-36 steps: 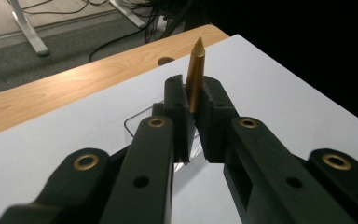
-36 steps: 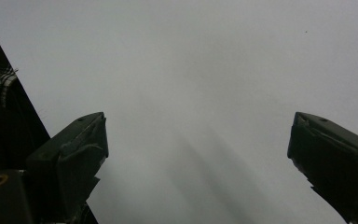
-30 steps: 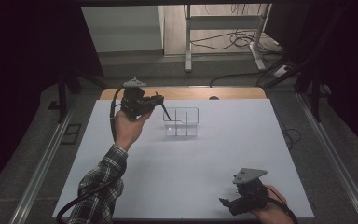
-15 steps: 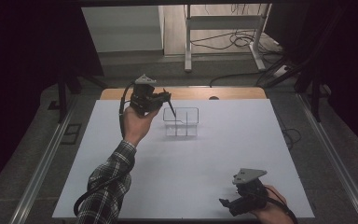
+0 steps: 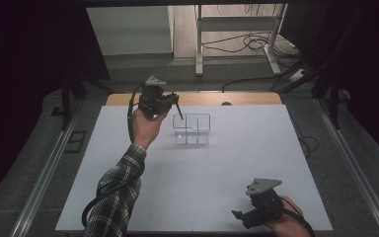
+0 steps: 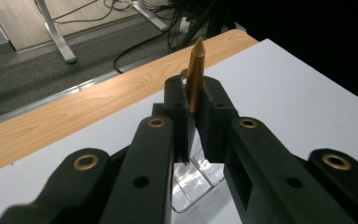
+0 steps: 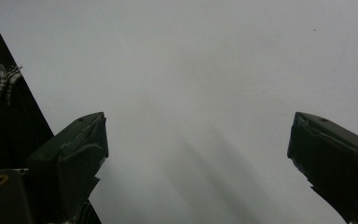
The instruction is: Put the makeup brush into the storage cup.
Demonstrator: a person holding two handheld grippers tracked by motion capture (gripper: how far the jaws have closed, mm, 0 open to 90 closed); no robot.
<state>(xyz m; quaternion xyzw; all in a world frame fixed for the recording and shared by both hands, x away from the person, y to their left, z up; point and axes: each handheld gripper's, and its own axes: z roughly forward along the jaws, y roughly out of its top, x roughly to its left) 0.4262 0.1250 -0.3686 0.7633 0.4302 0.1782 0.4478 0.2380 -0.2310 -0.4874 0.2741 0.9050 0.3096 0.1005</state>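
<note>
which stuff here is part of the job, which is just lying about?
In the job:
- pen, clamped in left claw
- clear organiser, under the pen

Lying about:
- right claw, open, idle on the white mat
- cables on the floor
- desk frame

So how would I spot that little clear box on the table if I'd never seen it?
Look to the far end of the white table, near the wooden strip. The clear box stands there, just beside the left gripper, which is shut on a gold pointed pen. It is see-through, open-topped and split into compartments.
</note>
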